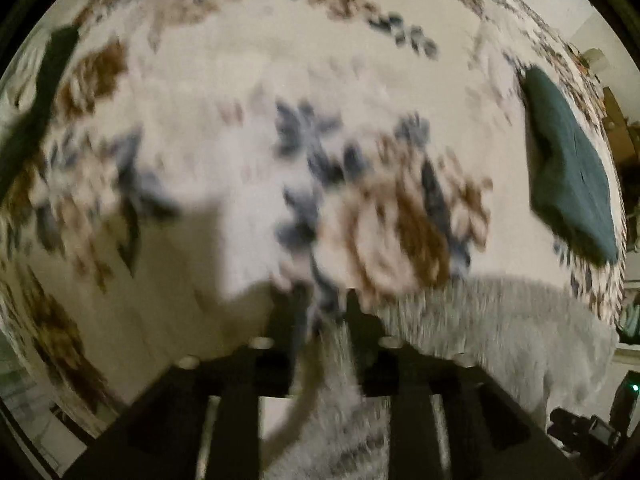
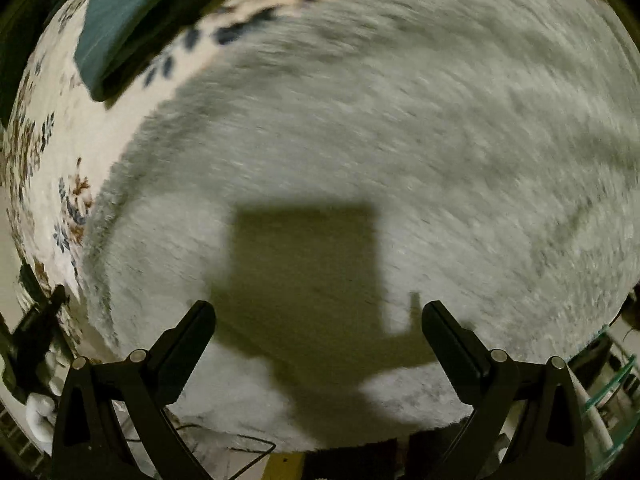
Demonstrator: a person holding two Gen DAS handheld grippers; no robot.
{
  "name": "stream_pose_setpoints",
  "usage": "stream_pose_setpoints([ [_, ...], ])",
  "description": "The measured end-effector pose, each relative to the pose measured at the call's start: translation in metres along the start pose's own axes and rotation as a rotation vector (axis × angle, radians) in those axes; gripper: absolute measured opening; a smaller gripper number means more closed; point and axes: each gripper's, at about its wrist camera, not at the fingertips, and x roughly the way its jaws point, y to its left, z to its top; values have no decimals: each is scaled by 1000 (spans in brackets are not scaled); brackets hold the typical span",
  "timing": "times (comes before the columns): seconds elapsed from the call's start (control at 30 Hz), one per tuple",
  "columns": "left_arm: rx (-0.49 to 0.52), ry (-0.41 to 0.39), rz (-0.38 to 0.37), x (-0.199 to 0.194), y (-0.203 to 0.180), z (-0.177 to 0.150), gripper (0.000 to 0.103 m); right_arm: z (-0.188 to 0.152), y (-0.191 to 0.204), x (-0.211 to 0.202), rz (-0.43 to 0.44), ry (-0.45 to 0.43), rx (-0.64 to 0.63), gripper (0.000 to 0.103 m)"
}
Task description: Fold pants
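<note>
Fuzzy grey fleece pants (image 2: pixel 360 128) spread on floral bedspread (image 1: pixel 240 80), folding barely begun. Left tongs (image 1: pixel 326 320) pinching a near fabric edge; right tongs (image 2: pixel 319 316) gaping wide above cloth, holding nothing.

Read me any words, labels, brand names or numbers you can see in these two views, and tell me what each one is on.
None can be read. The grey fleece pants, the floral bedspread and the folded dark green garment show no print or tag, and both views are motion-blurred. The clutter at the picture edges is too small to read.
</note>
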Motion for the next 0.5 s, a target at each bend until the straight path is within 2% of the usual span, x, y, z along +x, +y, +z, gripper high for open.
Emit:
stream_pose_setpoints([
  [0.07,-20,36,-24,11,0,-16,44,-6,-5,7,12,9,18,103],
  [0.2,-90,88,-99,35,-1,-24,47,-19,-11,22,23,19,57,103],
  [0.4,-129,87,-91,46,-3,-22,46,-41,-3,40,5,20,67,103],
  [0.43,-118,72,-98,43,-3,-22,37,-44,2,44,9,22,75,103],
  [0.47,-106,48,-101,42,-4,-24,20,-46,5,48,12,23,80,103],
  [0.5,-93,28,-96,38,-4,-27,19,-48,9,52,15,26,84,103],
])
